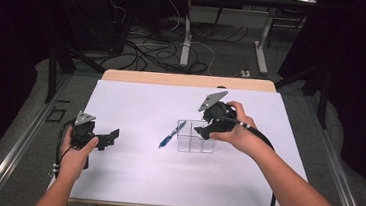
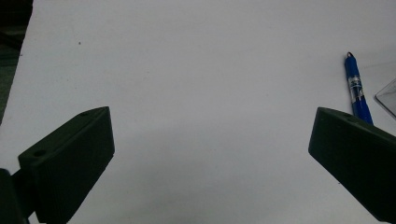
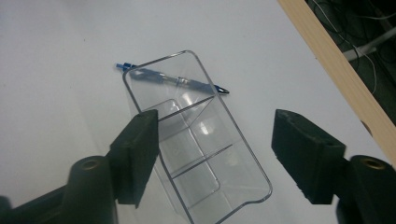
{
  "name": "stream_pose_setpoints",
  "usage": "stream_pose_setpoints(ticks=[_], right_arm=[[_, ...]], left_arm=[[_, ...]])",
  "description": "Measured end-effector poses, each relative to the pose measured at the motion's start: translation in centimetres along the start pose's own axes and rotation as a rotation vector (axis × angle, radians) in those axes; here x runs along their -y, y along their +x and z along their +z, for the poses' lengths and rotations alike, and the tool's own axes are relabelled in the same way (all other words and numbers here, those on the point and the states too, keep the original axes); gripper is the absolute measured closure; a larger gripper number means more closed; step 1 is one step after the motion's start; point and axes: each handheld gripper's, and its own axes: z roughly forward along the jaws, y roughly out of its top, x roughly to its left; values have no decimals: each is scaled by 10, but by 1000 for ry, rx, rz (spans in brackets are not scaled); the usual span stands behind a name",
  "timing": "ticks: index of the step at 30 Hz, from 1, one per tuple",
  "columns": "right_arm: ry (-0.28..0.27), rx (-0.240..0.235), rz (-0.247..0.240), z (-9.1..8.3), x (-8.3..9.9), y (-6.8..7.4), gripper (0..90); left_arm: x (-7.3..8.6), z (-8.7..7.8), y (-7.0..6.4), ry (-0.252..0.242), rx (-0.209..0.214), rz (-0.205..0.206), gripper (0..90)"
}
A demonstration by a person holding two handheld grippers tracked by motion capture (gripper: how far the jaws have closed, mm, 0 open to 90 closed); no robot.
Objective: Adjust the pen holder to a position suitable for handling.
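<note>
Surface: white sheet (image 1: 129,178) over a wooden table (image 1: 188,80), dark room behind, cables on the floor at 12 o'clock.
Left gripper: your left gripper (image 1: 109,138) rests low at 9 o'clock on the sheet, jaws spread wide with nothing between them; in the left gripper view bare white lies between the jaws.
Right gripper: your right gripper (image 1: 202,130) hovers over the tray at table centre, jaws parted and empty; whether either jaw touches the rim cannot be told.
Tray: clear plastic organiser tray (image 3: 201,140), divided into compartments, all empty as far as can be seen. Judged light, rigid, smooth-walled and likely slippery; thin walls may flex or crack under a hard squeeze.
Pen: blue pen (image 3: 173,79) lies on the sheet just outside the tray, against its far short wall in the right gripper view, at the tray's 9 o'clock in the high view. Judged light, stiff and round, so apt to roll.
Hold, pen: take the mid-barrel across its width, jaws square to its length.
Hold, tray: pinch one outer wall near a divider, where it should be stiffest, with light pressure.
</note>
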Motion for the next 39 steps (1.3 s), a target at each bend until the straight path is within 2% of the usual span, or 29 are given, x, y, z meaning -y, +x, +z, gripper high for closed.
stream_pose_setpoints(ticks=[1,2,4,5,6,7,9,10,11,12,13,14,15,19,25,29,36,39], right_arm=[[0,0,0,0,0,0,263],[-25,-6,42,-3,2,-4,213],[-29,-14,61,-5,3,-6,200],[-46,14,84,-9,6,-9,155],[-46,14,84,-9,6,-9,155],[-73,46,110,-13,10,-12,150],[-102,53,157,-18,15,-15,141],[-102,53,157,-18,15,-15,141],[-123,59,184,-21,17,-16,131],[-138,66,208,-23,20,-17,107],[-173,95,248,-27,27,-20,38],[-175,113,267,-29,31,-21,5],[-175,113,267,-29,31,-21,5],[-177,175,324,-33,47,-25,0],[-214,224,411,-38,74,-31,0],[-260,244,476,-41,90,-33,0],[-316,324,566,-44,116,-35,0],[-316,346,599,-43,128,-37,0]], left_arm=[[0,0,0,1,0,1,1],[0,0,0,5,-1,1,1],[0,0,0,2,-1,2,1],[0,0,-1,1,0,2,1],[0,0,-1,1,-1,3,1],[0,0,-1,1,0,5,1],[0,-1,-1,0,1,3,1],[-1,-1,-1,-5,-1,4,1],[-1,-1,-1,0,-2,5,1],[-1,-2,0,0,-1,7,1],[-1,-1,-1,-5,-3,7,1],[-1,-1,-1,-8,-3,6,1],[-1,-2,0,-2,1,7,1],[-2,-2,-1,-5,2,5,1],[-2,-2,0,-11,-1,7,1],[-2,-2,0,-10,3,3,1],[-4,-3,-2,-19,17,-2,4],[-5,-4,-3,-21,24,0,5]])
